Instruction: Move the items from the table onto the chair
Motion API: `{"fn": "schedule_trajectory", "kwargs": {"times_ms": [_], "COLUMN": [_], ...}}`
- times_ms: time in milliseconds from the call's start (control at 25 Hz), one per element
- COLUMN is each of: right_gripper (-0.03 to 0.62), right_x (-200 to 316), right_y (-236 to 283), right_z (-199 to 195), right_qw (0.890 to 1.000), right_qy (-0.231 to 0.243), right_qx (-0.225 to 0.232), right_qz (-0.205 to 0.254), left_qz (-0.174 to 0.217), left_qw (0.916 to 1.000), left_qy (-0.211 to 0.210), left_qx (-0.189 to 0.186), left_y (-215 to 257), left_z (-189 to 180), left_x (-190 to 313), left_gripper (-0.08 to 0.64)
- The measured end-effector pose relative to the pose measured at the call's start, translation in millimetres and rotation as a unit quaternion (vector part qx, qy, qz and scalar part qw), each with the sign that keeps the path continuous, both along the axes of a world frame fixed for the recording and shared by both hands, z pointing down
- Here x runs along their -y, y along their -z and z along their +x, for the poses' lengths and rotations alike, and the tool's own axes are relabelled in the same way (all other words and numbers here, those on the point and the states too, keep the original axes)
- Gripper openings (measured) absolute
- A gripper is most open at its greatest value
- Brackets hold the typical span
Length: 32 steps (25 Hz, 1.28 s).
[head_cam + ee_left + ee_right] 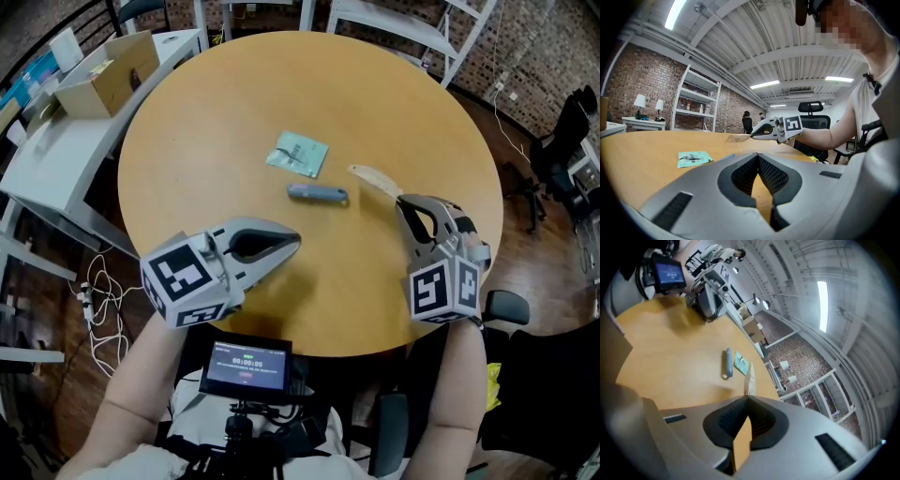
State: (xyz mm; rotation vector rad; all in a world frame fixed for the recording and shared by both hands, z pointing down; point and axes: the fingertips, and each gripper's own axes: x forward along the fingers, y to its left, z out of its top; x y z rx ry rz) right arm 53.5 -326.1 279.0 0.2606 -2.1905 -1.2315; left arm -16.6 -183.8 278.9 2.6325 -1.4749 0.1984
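Tan flat strip [749, 376] pinched in right gripper [746, 397], its kind unclear | left gripper [758, 156] closed, empty

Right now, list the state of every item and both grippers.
right gripper: shut on the tan strip.
tan strip: clamped at one end, held off the table.
left gripper: shut, empty.
green packet: lying flat on the table, untouched.
blue tube: on its side on the table, untouched.
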Motion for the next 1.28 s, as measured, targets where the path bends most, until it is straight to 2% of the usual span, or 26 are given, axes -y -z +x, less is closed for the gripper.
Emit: {"fn": "schedule_trajectory", "kwargs": {"times_ms": [120, 240, 280, 360, 600, 920, 1080, 1280], "right_gripper": [0.005, 0.005, 0.005, 0.005, 0.005, 0.005, 0.005, 0.005], "right_x": [-23, -56, -64, -75, -77, -77, -74, -76], "right_y": [19, 33, 33, 30, 25, 23, 22, 19], "right_z": [0, 1, 2, 6, 33, 97, 138, 195], "right_qw": [0.994, 0.97, 0.962, 0.955, 0.947, 0.937, 0.931, 0.918], "right_qy": [0.017, 0.047, 0.05, 0.048, 0.008, -0.054, -0.087, -0.134], "right_qx": [0.067, 0.135, 0.143, 0.145, 0.169, 0.21, 0.23, 0.261], "right_qz": [-0.081, -0.198, -0.226, -0.253, -0.272, -0.273, -0.27, -0.265], "left_qz": [-0.001, -0.002, -0.002, -0.003, -0.006, -0.006, -0.008, -0.007], "left_qw": [1.0, 1.0, 1.0, 1.0, 0.9997, 0.9969, 0.9949, 0.9857], "left_qy": [0.0, 0.002, 0.004, 0.005, -0.025, -0.079, -0.1, -0.168], "left_qx": [-0.001, -0.002, -0.003, -0.004, -0.003, -0.006, -0.006, -0.006], "left_y": [1, 0, 0, -1, -2, -3, -4, -4], "left_z": [-1, -3, -3, 0, 36, 95, 134, 203], "left_x": [0, 0, 1, 5, 17, 33, 42, 44], "left_gripper": [0.008, 0.008, 0.008, 0.008, 0.008, 0.008, 0.008, 0.008]}}
